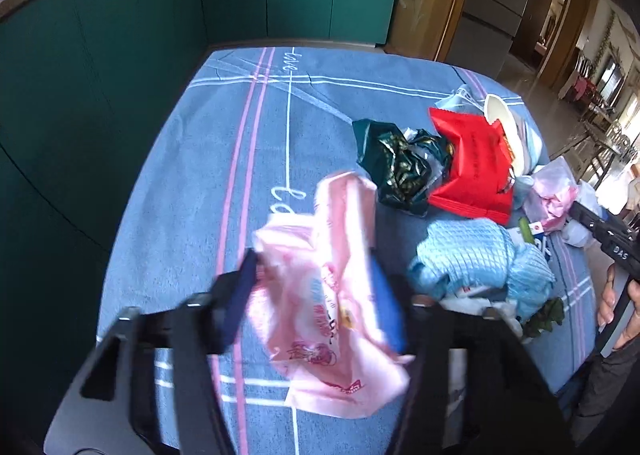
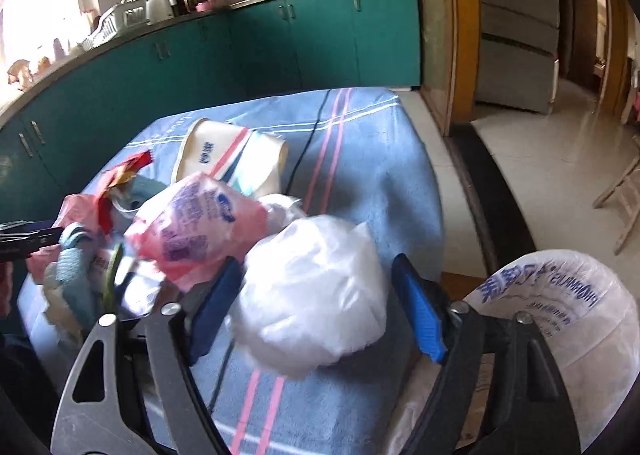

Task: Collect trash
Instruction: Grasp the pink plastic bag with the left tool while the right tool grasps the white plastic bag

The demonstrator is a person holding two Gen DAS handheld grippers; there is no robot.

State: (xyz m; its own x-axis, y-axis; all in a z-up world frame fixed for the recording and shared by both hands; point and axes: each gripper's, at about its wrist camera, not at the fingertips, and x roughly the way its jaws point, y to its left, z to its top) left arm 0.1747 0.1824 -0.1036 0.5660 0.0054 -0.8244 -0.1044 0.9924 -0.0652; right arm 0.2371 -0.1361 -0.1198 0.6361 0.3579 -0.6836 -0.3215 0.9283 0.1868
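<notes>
In the left wrist view, the left hand-held gripper [image 1: 316, 287] is in the lower middle of the frame and points forward and down at the desk [image 1: 192, 183], which has a blue cloth with pink and white stripes. Its jaws are clamped on a crumpled pink plastic bag with red print [image 1: 320, 295]. The long axis of the bag runs from the upper middle of the frame, near the white letters on the cloth, down to the lower centre, and its lower end spreads flat on the cloth.

To the right of this bag there is a pile of trash: a dark green plastic bag [image 1: 400, 163], a flat red paper wrapper [image 1: 472, 163], a white paper bowl lying on its side [image 1: 504, 127] and a light blue ribbed cloth [image 1: 472, 255]. At the right edge a hand [image 1: 612, 303] holds the black handle of the other tool.

In the right wrist view, the right hand-held gripper [image 2: 316, 299] also tilts downward. A puffy white plastic bag [image 2: 316, 295] sits between its blue pads [image 2: 420, 319]; the left pad touches the bag, but I cannot tell if the right pad presses it. The bag is round, without a clear long axis, and lies at the near right part of the desk. At the lower right of the frame stands an open white sack with blue print [image 2: 560, 319].
</notes>
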